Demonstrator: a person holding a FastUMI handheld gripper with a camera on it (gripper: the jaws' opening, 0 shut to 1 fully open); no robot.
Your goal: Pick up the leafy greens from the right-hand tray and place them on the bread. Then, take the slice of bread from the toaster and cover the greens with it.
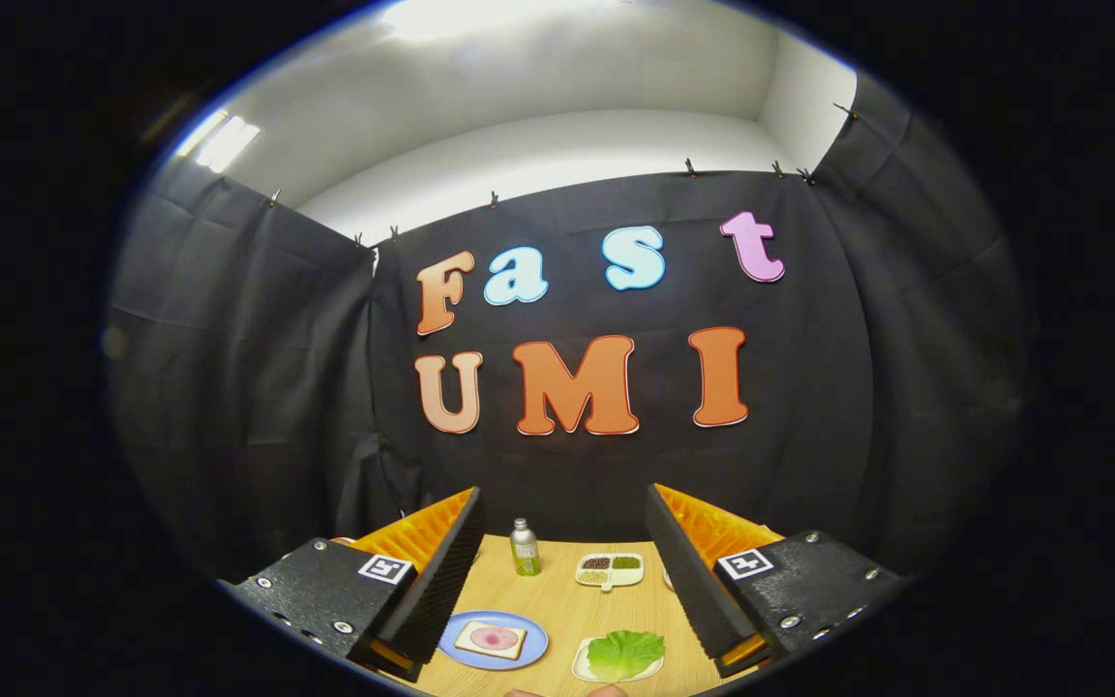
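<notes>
My gripper (pixel 562 542) hangs above a wooden table (pixel 567 610), and my jaws stand wide apart with nothing held; my left finger (pixel 446 571) and my right finger (pixel 688 576), both dark-padded with orange backs, rise from the lower left and lower right of the frame. Between them, low in the picture, I see the table's things spread out.

The leafy greens (pixel 626 653) lie on a small pale tray (pixel 581 663) in the lower middle of the frame, a little toward my right finger and close to its base, apart from both pads. To the left of the greens, just beside the base of my left finger, a blue plate (pixel 530 635) carries one slice of bread (pixel 491 639) with a round pink topping on it. The plate and the tray sit near each other without touching.

Farther back on the table, in the middle of the gap between my fingers, a small bottle (pixel 524 547) with a green label stands upright. To its right lies a white divided dish (pixel 610 570) with dark, green and pale fillings in its compartments.
</notes>
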